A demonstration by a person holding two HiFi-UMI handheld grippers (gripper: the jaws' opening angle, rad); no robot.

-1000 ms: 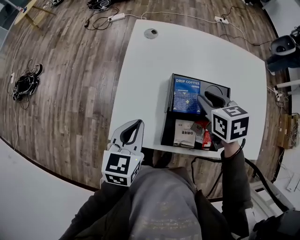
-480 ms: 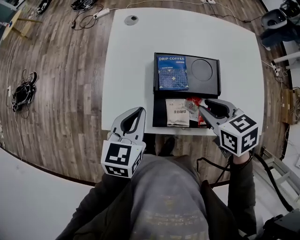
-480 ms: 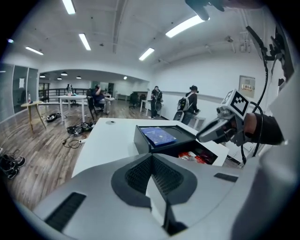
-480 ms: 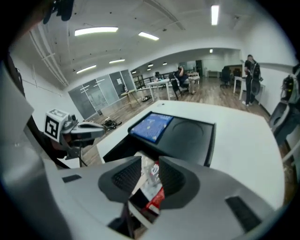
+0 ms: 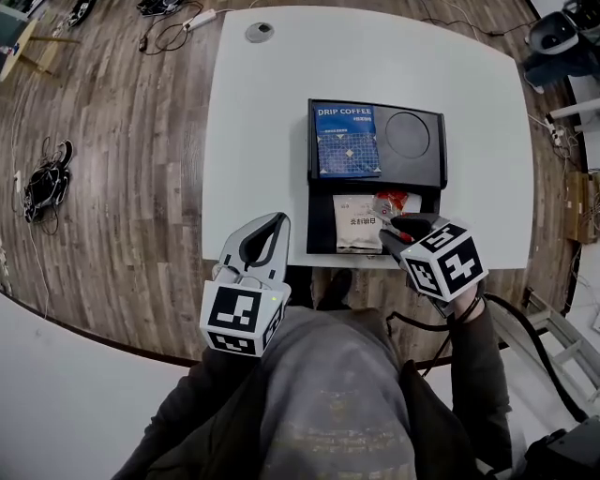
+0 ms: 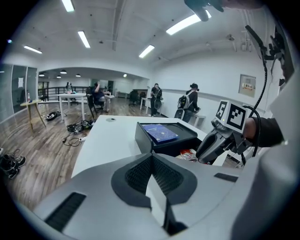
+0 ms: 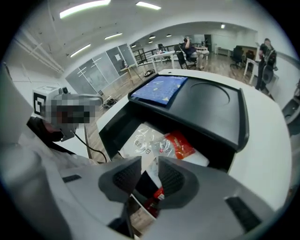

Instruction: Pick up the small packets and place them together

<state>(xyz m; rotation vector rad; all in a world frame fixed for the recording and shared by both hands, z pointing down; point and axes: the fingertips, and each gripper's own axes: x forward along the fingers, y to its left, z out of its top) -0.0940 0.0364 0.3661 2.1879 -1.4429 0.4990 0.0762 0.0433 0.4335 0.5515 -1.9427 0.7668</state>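
Note:
A black tray (image 5: 424, 173) on the white table (image 5: 272, 122) carries a blue drip coffee box (image 5: 346, 141). In its near compartment lie a white packet (image 5: 356, 223) and a red packet (image 5: 389, 202). My right gripper (image 5: 392, 234) tips steeply down over that compartment's near right corner. In the right gripper view, a small red and dark packet (image 7: 157, 196) sits pinched between the narrow jaws of the right gripper (image 7: 150, 160), above the white packet (image 7: 140, 140). My left gripper (image 5: 277, 221) hovers off the table's near edge, fingertips together and empty, and the left gripper (image 6: 152, 154) faces the tray.
A round grommet (image 5: 260, 32) sits at the table's far left. Cables and a power strip (image 5: 178, 23) lie on the wood floor, with a dark bundle (image 5: 42, 183) further left. A chair (image 5: 562, 37) stands at the far right. People stand far back in the room.
My right gripper has come back from over the drip coffee box toward the table's near edge and tilted further down over the packets. The left gripper has hardly shifted.

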